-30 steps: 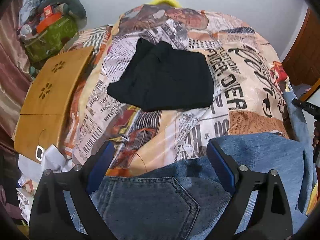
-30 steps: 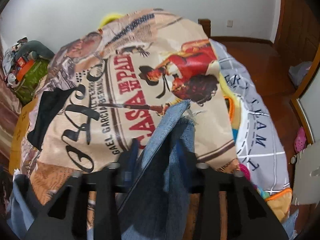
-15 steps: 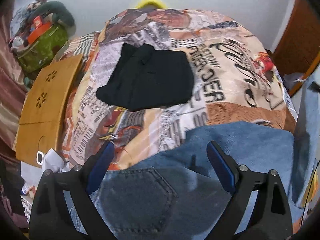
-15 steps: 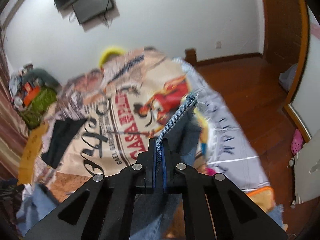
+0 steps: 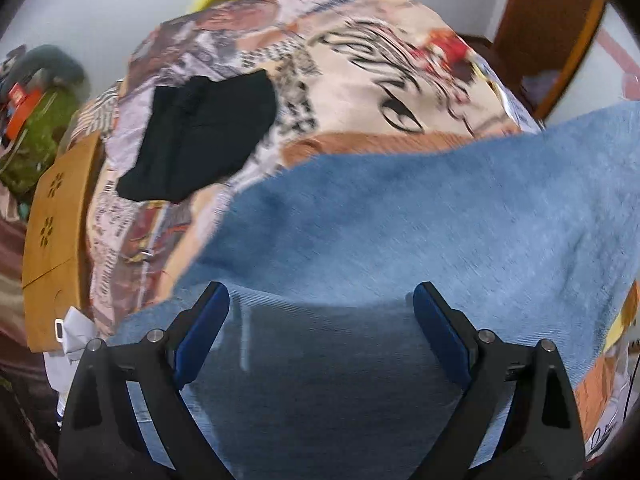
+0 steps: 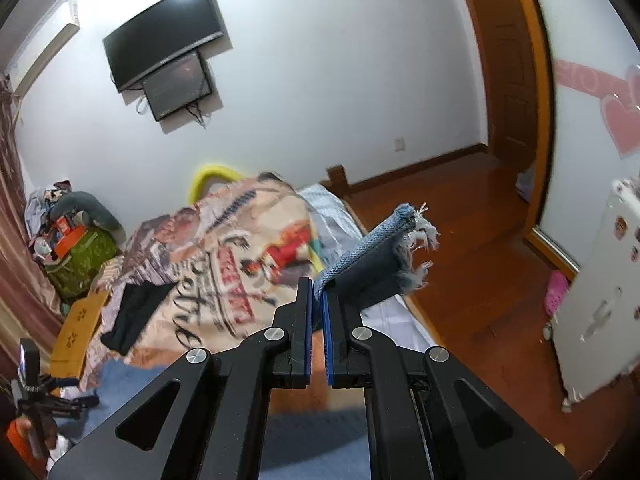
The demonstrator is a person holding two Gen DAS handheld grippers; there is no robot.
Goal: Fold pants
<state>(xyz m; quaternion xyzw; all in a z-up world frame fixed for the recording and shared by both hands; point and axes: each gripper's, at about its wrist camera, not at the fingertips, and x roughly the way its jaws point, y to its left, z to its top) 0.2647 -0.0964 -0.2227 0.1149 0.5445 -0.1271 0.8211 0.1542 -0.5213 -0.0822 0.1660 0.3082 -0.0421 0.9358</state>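
Jeans (image 5: 400, 216), blue denim, lifted at the frayed hem (image 6: 404, 240) and draped in a broad sheet across the near half of the bed (image 5: 360, 80). Right gripper (image 6: 316, 300) raised high, jaws narrowed onto the hem, cloth pinched between the blue pads (image 6: 306, 320). Left gripper (image 5: 320, 320) low over the denim at the near edge, jaws spread wide, nothing held; fabric beneath and between the fingers, contact not determinable. Black folded garment (image 5: 200, 132) flat on the patterned cover, far left, well apart from the jeans. Wooden board (image 5: 56, 220) at the left edge of the bed.

Judged risks: slip of the hem from a grip set near the frayed threads, under the weight of the hanging cloth; uneven fold or dragged waist end, with nothing pinning the near portion; possible sweep of the free leg over the black garment if carried far left.

Left wrist view only: spread of denim over the bed, blurred. Right wrist view only: the clamped hem, the wall screens (image 6: 164, 52), the wooden floor (image 6: 460, 240) to the right, and the left gripper seen small at lower left.
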